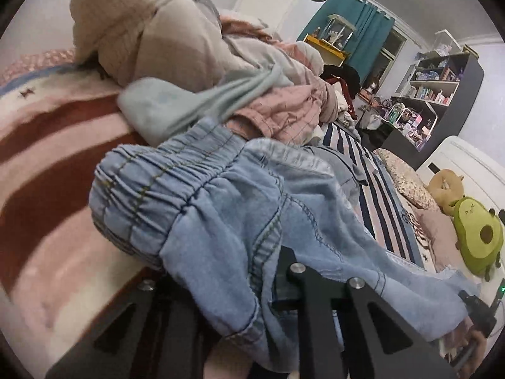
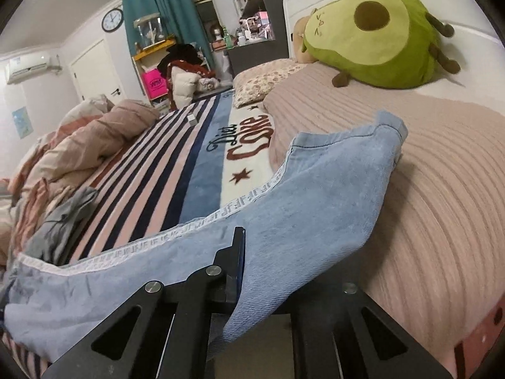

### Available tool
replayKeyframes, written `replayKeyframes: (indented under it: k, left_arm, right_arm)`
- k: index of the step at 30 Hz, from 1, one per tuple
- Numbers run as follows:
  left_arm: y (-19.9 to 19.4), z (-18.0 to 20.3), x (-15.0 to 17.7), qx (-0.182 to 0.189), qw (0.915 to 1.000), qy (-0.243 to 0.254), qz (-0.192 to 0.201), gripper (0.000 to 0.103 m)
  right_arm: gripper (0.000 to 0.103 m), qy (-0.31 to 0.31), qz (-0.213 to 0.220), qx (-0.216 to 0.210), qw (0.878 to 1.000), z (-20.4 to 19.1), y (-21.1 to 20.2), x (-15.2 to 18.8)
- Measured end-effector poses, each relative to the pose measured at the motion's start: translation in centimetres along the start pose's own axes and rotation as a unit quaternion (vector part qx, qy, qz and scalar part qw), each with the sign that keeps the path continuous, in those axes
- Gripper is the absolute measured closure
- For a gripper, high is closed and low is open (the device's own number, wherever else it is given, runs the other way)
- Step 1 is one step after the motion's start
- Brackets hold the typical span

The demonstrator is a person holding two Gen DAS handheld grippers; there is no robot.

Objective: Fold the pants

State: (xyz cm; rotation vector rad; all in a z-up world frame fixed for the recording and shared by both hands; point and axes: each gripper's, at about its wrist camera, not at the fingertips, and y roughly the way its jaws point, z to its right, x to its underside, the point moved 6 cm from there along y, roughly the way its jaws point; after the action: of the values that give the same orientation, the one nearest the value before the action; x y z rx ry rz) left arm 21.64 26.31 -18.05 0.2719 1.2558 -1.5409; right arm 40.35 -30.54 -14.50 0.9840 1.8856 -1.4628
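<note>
The light blue denim pants (image 1: 221,208) lie across the bed. In the left wrist view their gathered elastic waistband (image 1: 142,183) bulges close in front, and my left gripper (image 1: 262,287) is shut on the denim just below the waist. In the right wrist view a pant leg (image 2: 315,189) with a white patterned side stripe stretches away to its cuff (image 2: 391,126). My right gripper (image 2: 265,284) is shut on that leg's near edge; its right finger is hidden under the cloth.
A pile of rumpled clothes and bedding (image 1: 189,72) lies behind the waistband. A striped blanket (image 2: 164,170) and a pink ribbed cover (image 2: 426,189) lie on the bed. An avocado plush (image 2: 378,38) sits by the headboard. Shelves (image 1: 435,94) stand beyond.
</note>
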Motion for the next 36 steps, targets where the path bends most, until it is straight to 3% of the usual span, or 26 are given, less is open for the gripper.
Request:
replayKeyframes:
  k: [12,16,18,20,22,25,27,28,34,36]
  left_arm:
    - [-7.0,-5.0,1.6,-0.044,0.9988,0.021,-0.010,0.090]
    - [-6.8,-5.3,2.6,-0.075,0.9936,0.064,-0.055,0.086]
    - [-7.1,-4.8,3.2,-0.090,0.9901,0.086,-0.065,0.076]
    - [-8.0,-4.4,3.5,-0.089,0.9894,0.096,-0.064,0.056]
    - [-9.2,-3.9,3.5,-0.090,0.9894,0.100,-0.054,0.048]
    - [-11.1,-3.4,3.5,-0.121,0.9862,0.108,-0.035,0.045]
    - [-12.4,-2.9,3.2,-0.132,0.9858,0.102,-0.019,0.038]
    - [-13.0,-2.5,3.0,-0.131,0.9862,0.102,-0.011,0.032]
    - [-13.4,2.5,3.9,-0.075,0.9890,0.127,-0.015,0.031]
    - [-12.7,3.9,4.5,-0.052,0.9909,0.122,-0.026,0.031]
  right_arm:
    - [0.101,0.019,-0.022,-0.038,0.999,0.0,-9.6,6.8]
    - [0.100,0.033,-0.038,-0.039,0.998,1.0,-11.6,9.8]
    - [0.095,0.031,-0.046,-0.031,0.998,1.7,-11.5,10.7]
    - [0.079,0.053,-0.050,-0.027,0.997,2.9,-11.5,11.3]
    - [0.061,0.074,-0.041,-0.021,0.996,4.4,-11.8,11.5]
    - [0.055,0.070,-0.027,-0.008,0.997,6.1,-12.4,11.3]
    - [0.047,0.063,-0.027,-0.011,0.998,6.9,-12.2,11.0]
    - [0.041,0.060,-0.032,-0.015,0.998,7.1,-11.9,10.8]
    - [0.041,0.055,-0.024,-0.020,0.998,8.2,-9.9,9.6]
    - [0.048,0.066,-0.027,-0.040,0.997,8.2,-9.5,9.4]
